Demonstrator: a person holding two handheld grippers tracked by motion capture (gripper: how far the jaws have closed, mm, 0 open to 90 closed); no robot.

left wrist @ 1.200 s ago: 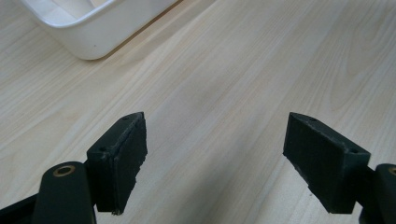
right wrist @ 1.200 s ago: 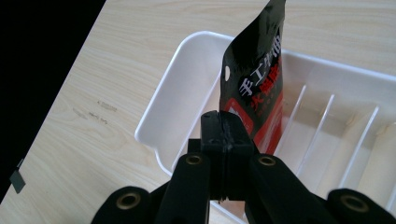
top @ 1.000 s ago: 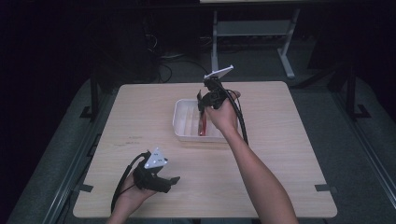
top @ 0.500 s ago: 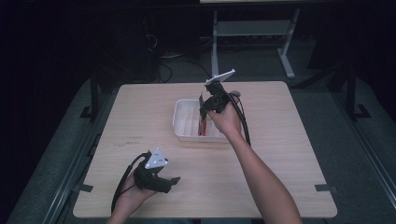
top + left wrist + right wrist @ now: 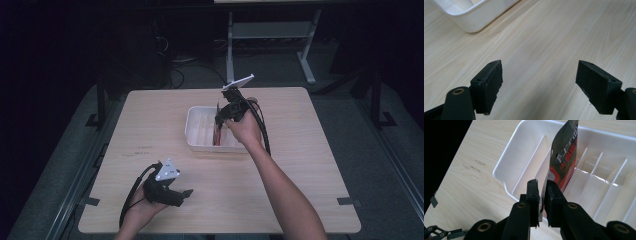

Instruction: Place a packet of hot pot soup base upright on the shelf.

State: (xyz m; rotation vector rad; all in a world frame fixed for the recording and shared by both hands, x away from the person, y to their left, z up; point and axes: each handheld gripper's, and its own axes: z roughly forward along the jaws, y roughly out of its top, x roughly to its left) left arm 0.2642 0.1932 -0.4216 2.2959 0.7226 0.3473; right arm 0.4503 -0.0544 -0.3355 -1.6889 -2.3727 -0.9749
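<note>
Packet [image 5: 562, 157], dark with red print, stands on edge between the right gripper [image 5: 543, 192] jaws, its long axis running away from them into the white divided tray [image 5: 506, 157]. The jaws have just been easing apart, a thin gap showing beside the packet. Far nearer the person, the left gripper [image 5: 537, 87] rests spread wide over bare table [image 5: 544, 42].

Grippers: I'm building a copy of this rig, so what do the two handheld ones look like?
Both are black, each with two blocky flat-faced jaws, brass-coloured pivot pins and a trailing black cable. The left gripper and right gripper each carry a grey three-cornered plate on top. Forearms are bare, no sleeves.
</note>
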